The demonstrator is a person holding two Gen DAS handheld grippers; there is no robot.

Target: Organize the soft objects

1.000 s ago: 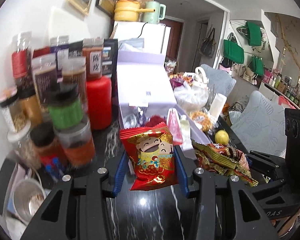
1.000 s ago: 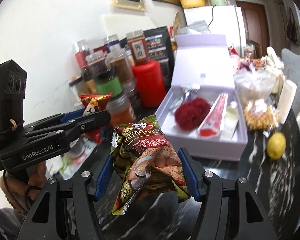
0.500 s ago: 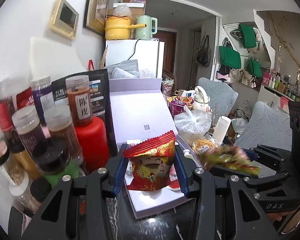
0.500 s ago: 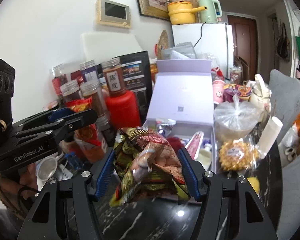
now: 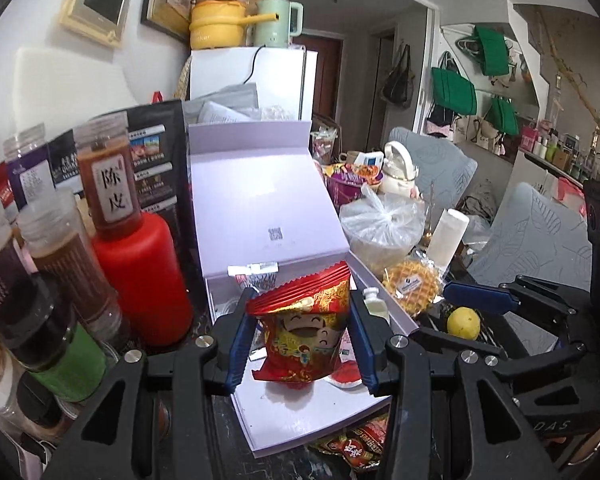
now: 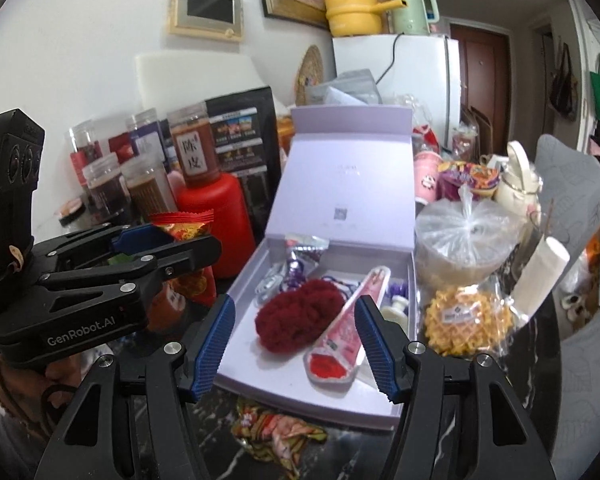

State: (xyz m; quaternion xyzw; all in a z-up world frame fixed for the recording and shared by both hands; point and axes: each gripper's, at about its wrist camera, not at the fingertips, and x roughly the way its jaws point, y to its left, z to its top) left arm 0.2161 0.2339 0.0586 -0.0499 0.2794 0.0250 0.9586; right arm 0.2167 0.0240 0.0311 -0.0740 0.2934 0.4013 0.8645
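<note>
Left hand-held gripper [image 5: 302, 334] clamps red snack packet [image 5: 302, 336]; right [image 6: 296, 344] wide, unladen.

The open box [image 6: 260, 376] sits mid-table with its lid [image 6: 348, 184] standing up at the far side. Inside, a fluffy pad [image 6: 300, 320] lies left of a long sachet [image 6: 348, 332], with foil packets [image 6: 296, 260] farther back. Left of the box stands a jug [image 6: 220, 220], with spice jars [image 5: 60, 264] to its left. Right of the box lie a waffle pack [image 6: 464, 320] and a tied bag [image 6: 464, 236] behind it. A snack packet [image 6: 280, 432] lies on the table just near of the box.
</note>
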